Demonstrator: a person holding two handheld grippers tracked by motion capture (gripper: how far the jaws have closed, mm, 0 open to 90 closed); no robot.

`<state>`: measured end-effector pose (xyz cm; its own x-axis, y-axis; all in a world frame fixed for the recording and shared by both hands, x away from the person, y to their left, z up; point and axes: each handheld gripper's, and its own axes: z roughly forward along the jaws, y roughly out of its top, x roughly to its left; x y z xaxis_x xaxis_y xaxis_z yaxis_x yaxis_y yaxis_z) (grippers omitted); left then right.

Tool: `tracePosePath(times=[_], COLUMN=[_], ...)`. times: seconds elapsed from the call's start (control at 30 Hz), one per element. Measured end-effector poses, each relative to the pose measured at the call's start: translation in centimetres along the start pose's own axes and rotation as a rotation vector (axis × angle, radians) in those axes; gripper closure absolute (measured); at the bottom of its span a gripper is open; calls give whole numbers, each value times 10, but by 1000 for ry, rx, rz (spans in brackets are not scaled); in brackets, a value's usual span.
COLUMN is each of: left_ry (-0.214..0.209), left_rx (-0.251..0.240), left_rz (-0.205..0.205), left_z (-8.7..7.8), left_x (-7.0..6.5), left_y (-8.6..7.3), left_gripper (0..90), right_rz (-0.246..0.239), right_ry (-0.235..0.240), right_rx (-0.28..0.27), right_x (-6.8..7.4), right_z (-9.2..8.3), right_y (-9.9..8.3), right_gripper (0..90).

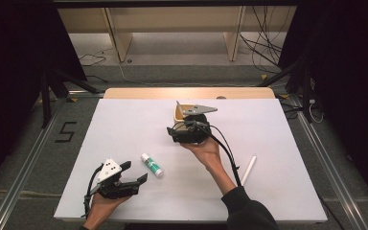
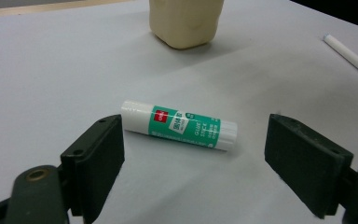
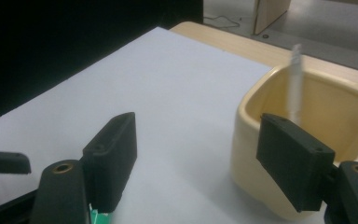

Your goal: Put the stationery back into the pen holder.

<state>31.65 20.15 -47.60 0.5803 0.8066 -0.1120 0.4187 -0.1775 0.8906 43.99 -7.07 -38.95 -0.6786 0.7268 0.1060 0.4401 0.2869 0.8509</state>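
Count: two grippers, one glue stick, one cup, two white stick-shaped items.

The cup [image 3: 307, 154] was a cream-yellow container, squarish with rounded corners, smooth glossy walls, open top. It stood near the far edge of the white table [image 1: 124, 124]. Inside it: one thin white stick [image 3: 294, 81], leaning upright against the wall, top end sticking out above the rim. Nothing else visible in it.

The right gripper [image 1: 184, 128] sat just beside the cup on the near side, jaws spread wide, nothing between the pads; the cup was off to the side of one jaw, not clamped.

The glue stick [image 2: 179, 126] lay on its side on the table, apart from the cup: a short cylinder, white cap and white end, green label band with a small red mark, smooth plastic. The left gripper [image 1: 136, 176] was just short of it, jaws wide apart, black flat matte pads, the stick lying ahead of the gap, no contact.

A second white stick [image 1: 248, 169], long, thin and round, lay flat on the table right of the person's right forearm, well apart from the cup.
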Motion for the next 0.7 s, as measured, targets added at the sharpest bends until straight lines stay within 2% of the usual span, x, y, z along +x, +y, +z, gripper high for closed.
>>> tracePosePath(times=[0.43,0.7], left_ry=[15,35], left_rx=[-3,-13], left_rz=[-20,-33], left_z=[-1,-2], left_x=[3,5], left_y=[0,1], left_gripper=[195,196], right_rz=[-30,-55], right_ry=[59,77], right_rx=[60,106], right_x=[24,35], right_z=[10,17], right_y=[-25,-41], right_gripper=[267,263])
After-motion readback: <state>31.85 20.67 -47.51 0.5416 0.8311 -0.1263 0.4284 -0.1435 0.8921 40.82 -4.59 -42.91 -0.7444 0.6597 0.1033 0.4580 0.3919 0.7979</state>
